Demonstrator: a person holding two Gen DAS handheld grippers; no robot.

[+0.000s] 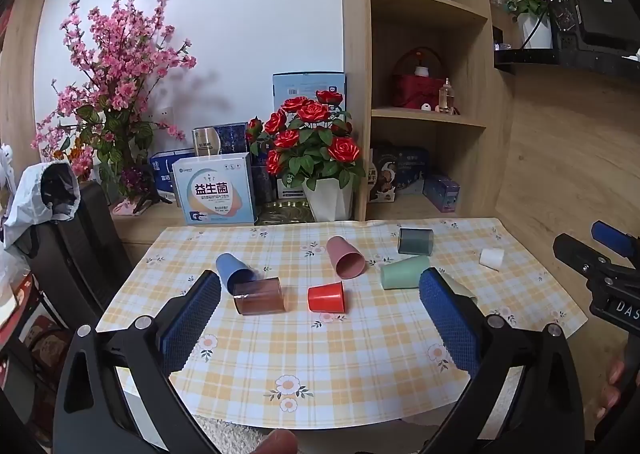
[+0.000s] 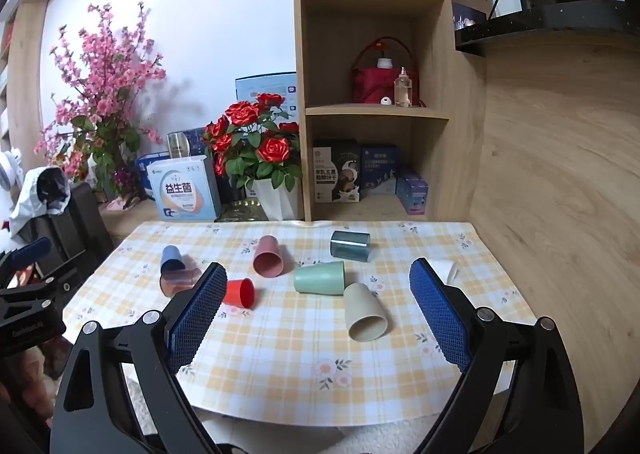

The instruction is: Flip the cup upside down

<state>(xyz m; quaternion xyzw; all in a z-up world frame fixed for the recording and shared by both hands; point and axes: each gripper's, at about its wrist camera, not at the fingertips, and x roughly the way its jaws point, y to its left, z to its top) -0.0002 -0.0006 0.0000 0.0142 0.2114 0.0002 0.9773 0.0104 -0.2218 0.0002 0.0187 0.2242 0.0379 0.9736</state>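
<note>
Several cups lie on their sides on the checked tablecloth [image 1: 320, 354]: a blue cup [image 1: 234, 270], a clear brown cup [image 1: 258, 296], a red cup [image 1: 326, 297], a pink cup [image 1: 346, 257], a green cup [image 1: 402, 273], a dark grey cup [image 1: 416, 241] and a white cup [image 1: 491, 258]. A beige cup [image 2: 366, 312] shows in the right wrist view, mostly hidden in the left one. My left gripper [image 1: 320, 290] is open and empty, above the table's near part. My right gripper [image 2: 318, 286] is open and empty, likewise held back; the red cup [image 2: 240, 293] sits by its left finger.
A pot of red roses [image 1: 316, 158], boxes [image 1: 216, 190] and pink blossoms [image 1: 116, 94] stand behind the table. A wooden shelf unit [image 1: 424, 94] is at the back right, a wooden wall on the right. A black chair [image 1: 76, 238] stands at the left.
</note>
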